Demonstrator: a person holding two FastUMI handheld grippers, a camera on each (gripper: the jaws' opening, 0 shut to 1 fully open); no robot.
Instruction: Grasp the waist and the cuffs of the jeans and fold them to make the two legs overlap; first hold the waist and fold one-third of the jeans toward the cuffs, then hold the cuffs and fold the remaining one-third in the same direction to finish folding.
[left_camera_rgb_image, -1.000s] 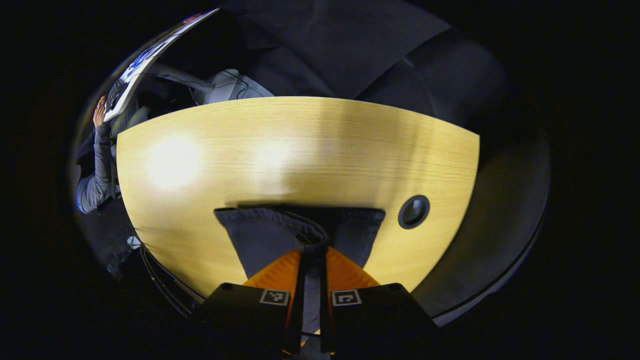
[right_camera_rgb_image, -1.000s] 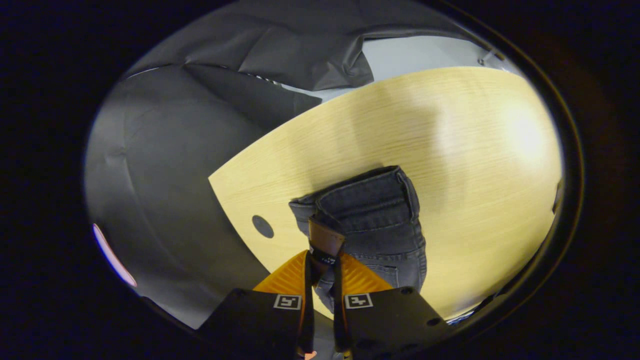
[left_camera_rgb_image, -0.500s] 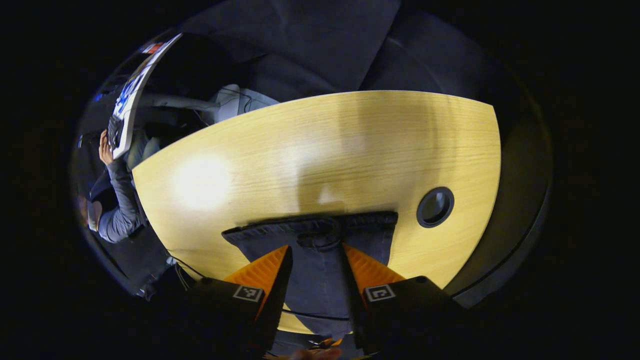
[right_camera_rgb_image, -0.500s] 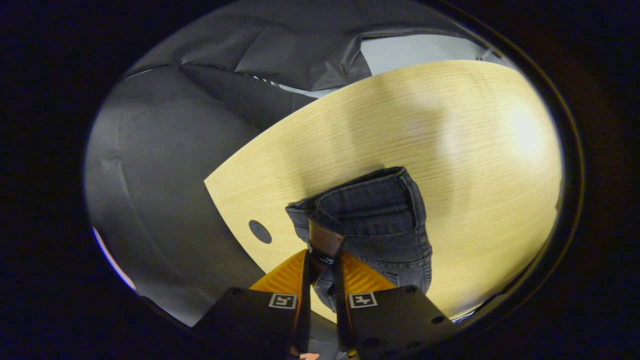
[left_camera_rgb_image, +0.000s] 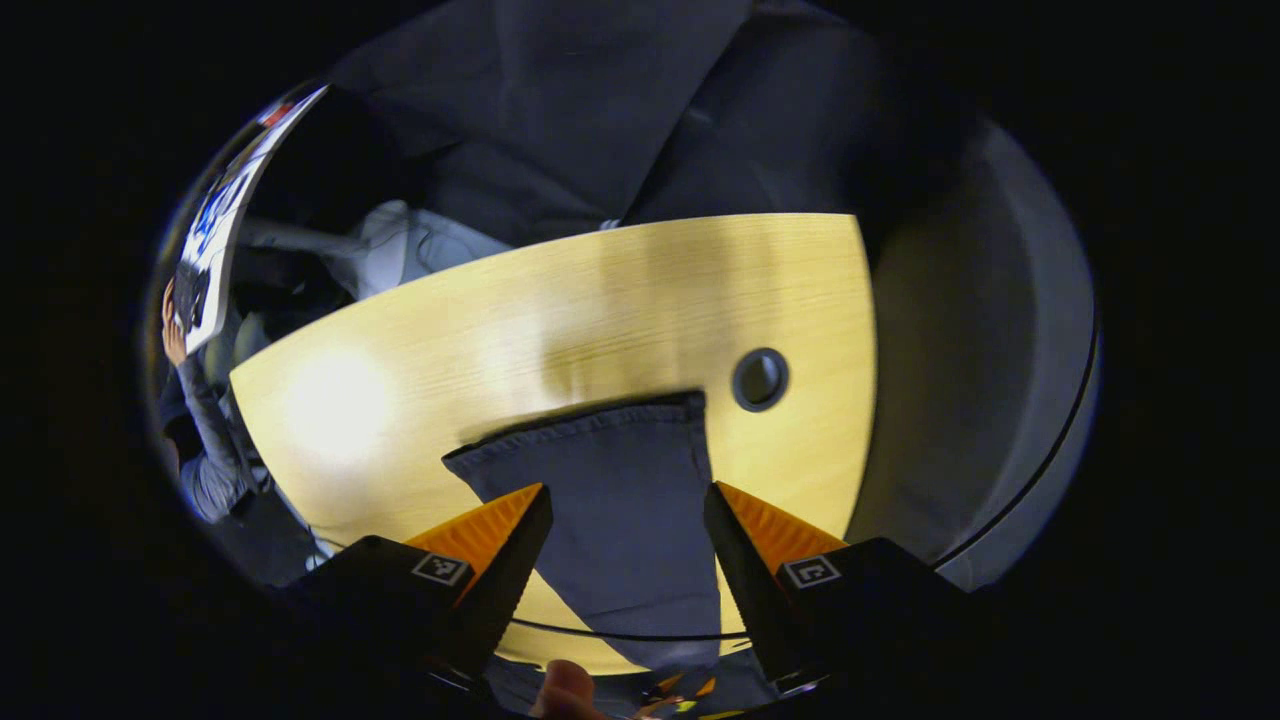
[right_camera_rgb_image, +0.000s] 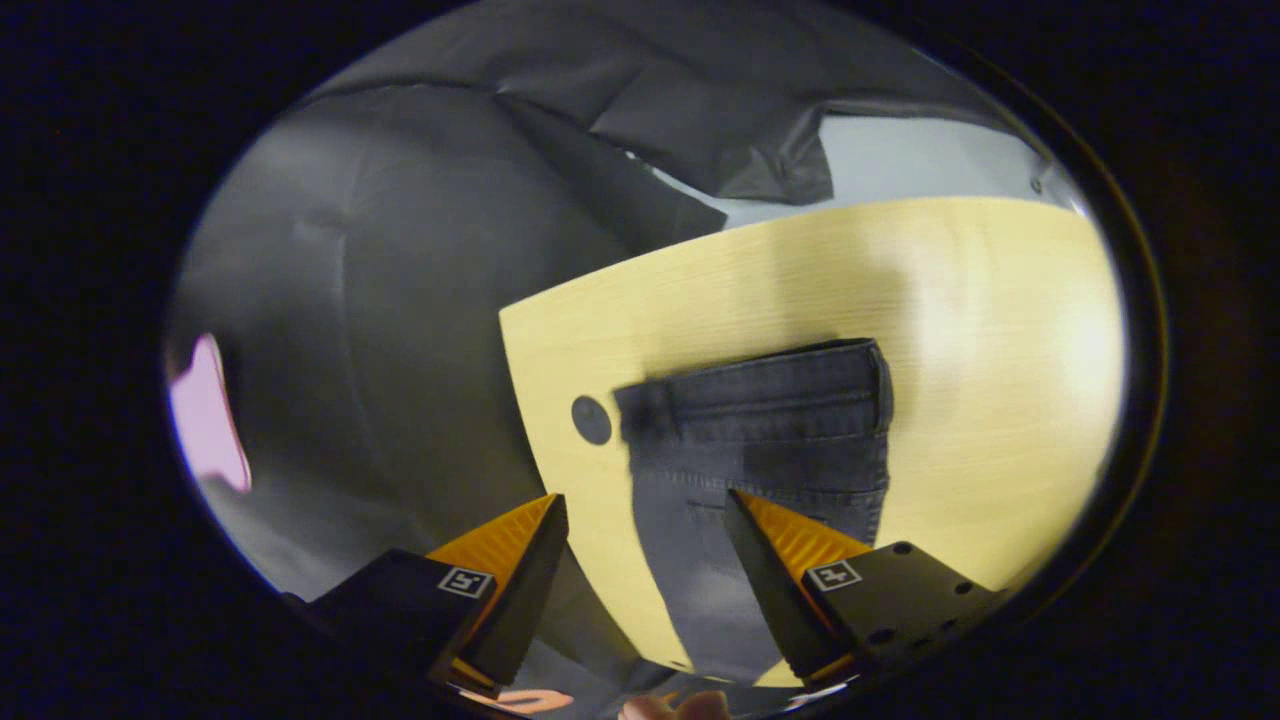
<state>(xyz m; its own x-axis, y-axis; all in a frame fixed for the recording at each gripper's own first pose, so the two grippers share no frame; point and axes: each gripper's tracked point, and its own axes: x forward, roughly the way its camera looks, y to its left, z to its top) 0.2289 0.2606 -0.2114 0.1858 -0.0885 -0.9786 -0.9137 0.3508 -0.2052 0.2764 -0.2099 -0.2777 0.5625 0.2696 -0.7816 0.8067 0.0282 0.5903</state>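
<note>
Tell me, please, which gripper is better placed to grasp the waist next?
Right: the right gripper hangs open over the waistband of the jeans, while the left gripper faces the cuffs.

No readable text — only coded marker squares

Each finger block of the left gripper (left_camera_rgb_image: 625, 515) and of the right gripper (right_camera_rgb_image: 645, 525) carries a small black-and-white square marker, a pattern rather than letters or digits. The tilted screen (left_camera_rgb_image: 212, 225) at the far left of the left gripper view shows coloured marks too blurred to make out.
</note>
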